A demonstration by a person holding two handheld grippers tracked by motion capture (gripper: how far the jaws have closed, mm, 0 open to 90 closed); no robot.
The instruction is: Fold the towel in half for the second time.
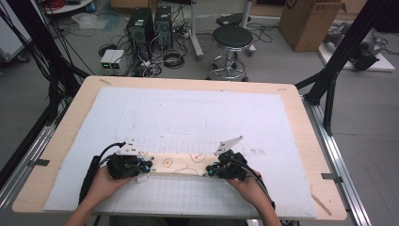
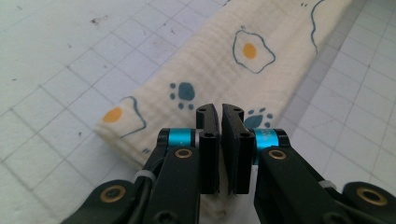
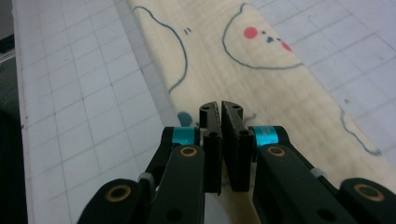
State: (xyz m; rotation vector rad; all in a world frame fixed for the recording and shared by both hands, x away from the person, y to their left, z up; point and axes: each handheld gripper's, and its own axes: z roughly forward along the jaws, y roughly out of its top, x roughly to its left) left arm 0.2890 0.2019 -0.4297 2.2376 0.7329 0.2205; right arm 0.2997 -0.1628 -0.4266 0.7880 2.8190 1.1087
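Left gripper [image 1: 141, 170] at cloth's [image 1: 181, 164] left end, right gripper [image 1: 211, 170] at its right end; my jaws near-shut on both, thin slit between pads, whether fabric is pinched I cannot tell. Both hands low, forearms in from near edge, grippers aimed inward. Cloth folded in long strip on white grid mat [image 1: 197, 113], near front. Wood table [image 1: 301, 117] under mat; stool [image 1: 231, 40], computers [image 1: 141, 26] on floor beyond. Left gripper view: egg [image 2: 251, 50], paw prints. Right gripper view: bear face [image 3: 261, 39].

Lab — computer towers [image 1: 149, 28], cables [image 1: 170, 59], stool [image 1: 231, 38]
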